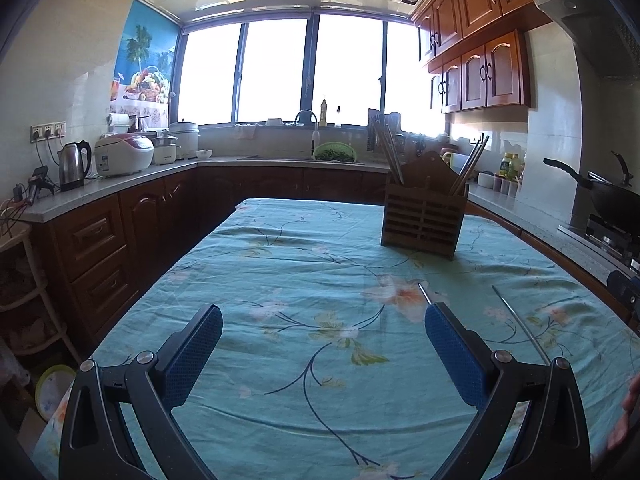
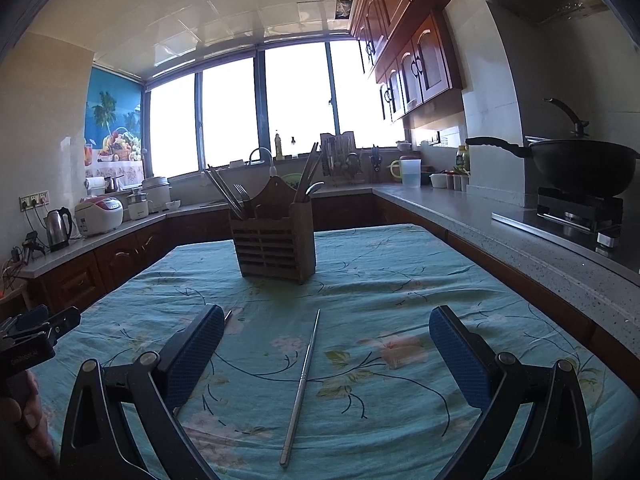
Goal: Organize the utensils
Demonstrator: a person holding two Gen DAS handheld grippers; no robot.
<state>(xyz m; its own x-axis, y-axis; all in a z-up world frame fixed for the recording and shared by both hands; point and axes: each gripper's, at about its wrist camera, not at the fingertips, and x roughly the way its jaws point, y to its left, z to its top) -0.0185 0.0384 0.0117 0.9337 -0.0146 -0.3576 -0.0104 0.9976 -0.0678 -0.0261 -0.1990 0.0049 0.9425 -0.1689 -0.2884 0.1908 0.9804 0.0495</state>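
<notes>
1. The right gripper (image 2: 326,354) is held low over the floral tablecloth (image 2: 400,280), its blue-padded fingers (image 2: 460,364) set wide apart with nothing between the pads.
2. A metal chopstick (image 2: 302,384) is seen lying flat on the cloth in the lower centre of the right wrist view, between the two fingers and touched by neither. Its long axis runs almost straight up the frame, leaning slightly right; the thin tip is directed toward the wooden utensil holder (image 2: 274,248), the thicker end toward the camera.
3. A second chopstick (image 2: 227,317) is only partly shown, its tip emerging beside the left-hand finger; the rest is hidden.
4. The holder is shown upright in the upper centre of the frame, well apart from the loose chopstick; chopsticks, a fork and a spoon are held in it, fanned outward.
5. In the left wrist view, the left gripper (image 1: 324,342) is likewise spread apart and empty. The holder (image 1: 422,222) appears at upper right; one chopstick (image 1: 524,328) is laid diagonally at lower right, tip toward upper left, and another tip (image 1: 425,293) shows above the right-hand finger.
</notes>
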